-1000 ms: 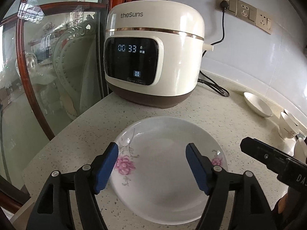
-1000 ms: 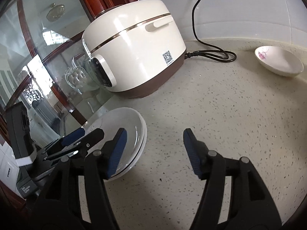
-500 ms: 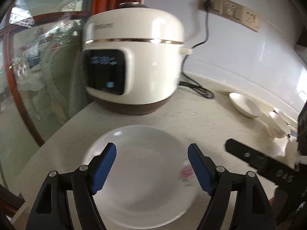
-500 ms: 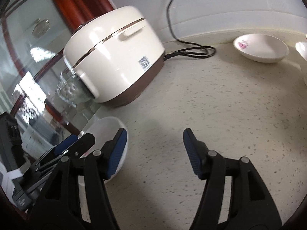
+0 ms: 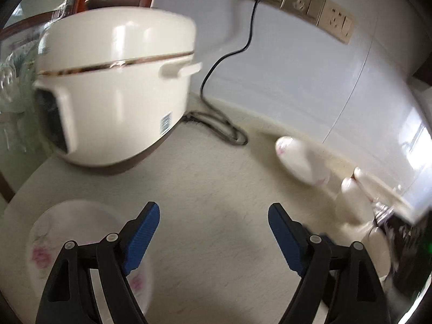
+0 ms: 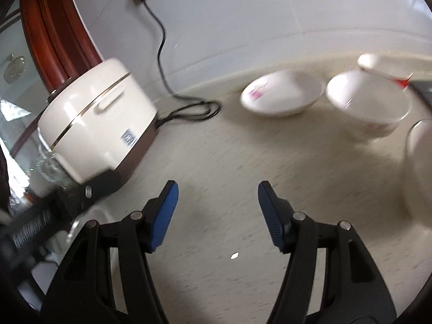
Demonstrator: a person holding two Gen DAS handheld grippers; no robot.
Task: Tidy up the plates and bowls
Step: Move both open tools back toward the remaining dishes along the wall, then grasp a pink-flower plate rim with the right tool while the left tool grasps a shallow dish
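Left gripper [image 5: 213, 233] jaws spread, just been opening, nothing between, right gripper [image 6: 217, 212] jaws apart over bare speckled counter [image 6: 216, 145], white flowered plate [image 5: 54, 245] at counter's left edge by rice cooker [image 5: 116, 94], shallow bowl [image 6: 283, 91] and deeper bowl [image 6: 370, 102] near the back wall, blurred.

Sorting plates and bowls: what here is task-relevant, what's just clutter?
Task items: floral plate, shallow floral dish, deep bowl, a bowl at the right edge.

Clutter: rice cooker, its power cord, wall sockets, countertop.
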